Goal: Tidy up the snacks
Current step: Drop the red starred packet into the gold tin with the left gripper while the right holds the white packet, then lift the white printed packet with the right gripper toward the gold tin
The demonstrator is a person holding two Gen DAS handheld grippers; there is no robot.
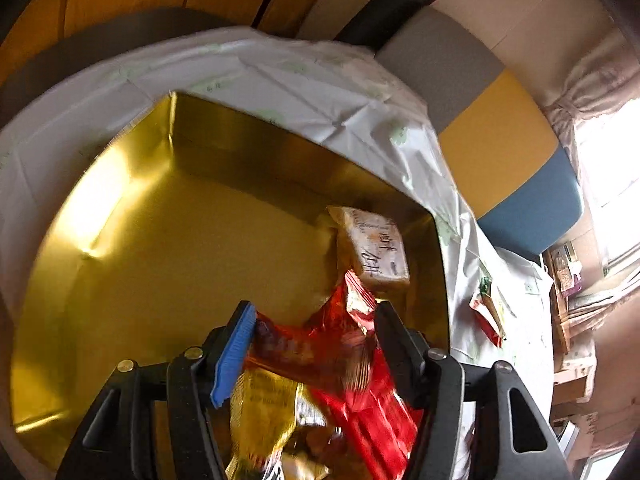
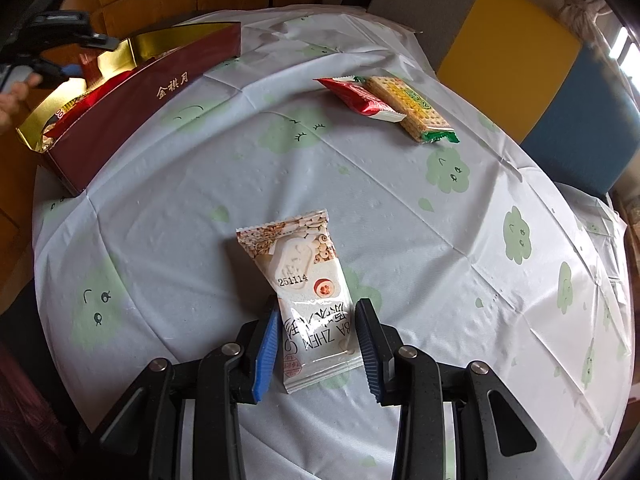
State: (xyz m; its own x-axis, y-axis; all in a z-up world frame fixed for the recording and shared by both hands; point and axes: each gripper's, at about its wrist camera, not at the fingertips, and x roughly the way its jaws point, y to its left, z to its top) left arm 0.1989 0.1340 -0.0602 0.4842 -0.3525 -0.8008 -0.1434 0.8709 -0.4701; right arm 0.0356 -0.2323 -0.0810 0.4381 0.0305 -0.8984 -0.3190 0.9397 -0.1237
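Right tool sat apart around the light, crinkly white plastic snack packet, best pinched mid-body, near the gold-lined maroon box, while left tool straddled the red foil packet, grip uncertain.

Red-gold packet motion-blurred, cut off at bottom edge.

A box lined with glossy, mirror-like gold foil holds a shiny crinkled red foil packet. A smooth, creased plastic tablecloth lies under a glossy white plastic wrapper.
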